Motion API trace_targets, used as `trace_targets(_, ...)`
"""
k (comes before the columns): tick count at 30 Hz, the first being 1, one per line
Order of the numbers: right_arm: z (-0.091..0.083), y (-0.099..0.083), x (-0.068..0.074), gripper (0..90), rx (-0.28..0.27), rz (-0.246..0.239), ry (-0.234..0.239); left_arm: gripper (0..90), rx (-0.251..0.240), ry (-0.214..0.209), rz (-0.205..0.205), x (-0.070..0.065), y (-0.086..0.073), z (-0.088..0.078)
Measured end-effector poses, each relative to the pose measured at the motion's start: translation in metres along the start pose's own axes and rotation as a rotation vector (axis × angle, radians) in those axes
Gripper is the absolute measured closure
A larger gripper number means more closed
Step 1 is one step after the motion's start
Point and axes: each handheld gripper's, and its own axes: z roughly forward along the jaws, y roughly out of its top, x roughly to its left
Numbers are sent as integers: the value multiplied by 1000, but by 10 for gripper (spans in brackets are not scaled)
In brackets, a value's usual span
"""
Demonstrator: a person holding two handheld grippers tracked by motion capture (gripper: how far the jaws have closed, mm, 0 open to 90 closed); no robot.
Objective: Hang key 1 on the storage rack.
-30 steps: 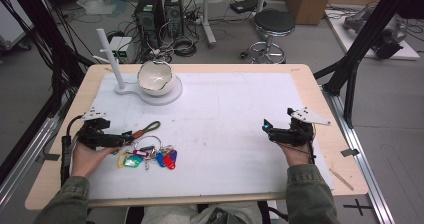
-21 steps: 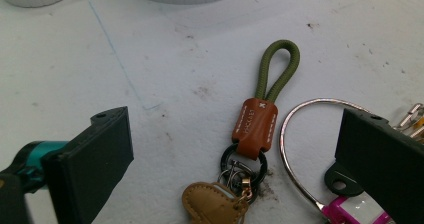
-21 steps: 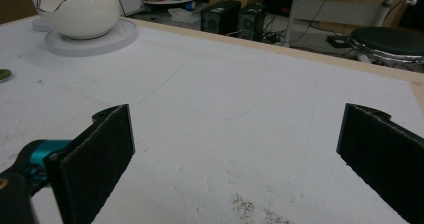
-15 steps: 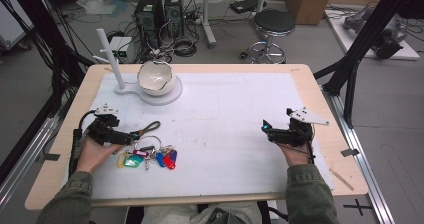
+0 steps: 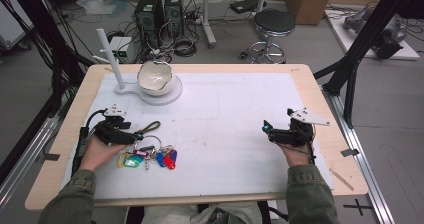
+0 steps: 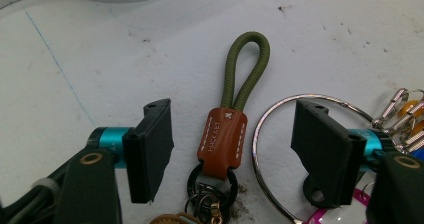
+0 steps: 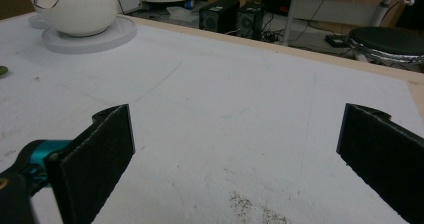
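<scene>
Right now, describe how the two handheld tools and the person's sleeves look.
Both the left tool and the right tool are black, with teal barrels behind flat black jaw pads. The right carries a pale grey three-cornered plate on top, the left a smaller one. A black cable trails from the left. The sleeves are olive green.

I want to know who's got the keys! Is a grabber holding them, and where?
Nothing held. The left gripper has been closing around the key strap, pads apart from it; right gripper open.

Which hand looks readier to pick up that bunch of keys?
The left gripper: its jaws, just closing, straddle the keychain's leather tab. The right gripper sits far across the table, with nothing between its jaws.
</scene>
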Motion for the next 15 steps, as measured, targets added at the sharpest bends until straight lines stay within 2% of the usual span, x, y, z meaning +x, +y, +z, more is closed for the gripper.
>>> trace_targets(1,0,0,0,9,0,0,-1,389,20,7,7,1,-1,2)
trace_targets(4,0,0,0,9,0,0,0,412,39,19,20,0,-1,4)
trace_targets(12,-1,0,1,9,0,-1,-2,534,55,45,14,0,-2,6)
trace_targets(15,-1,0,1,9,2,2,-2,564,69,42,21,0,-2,8)
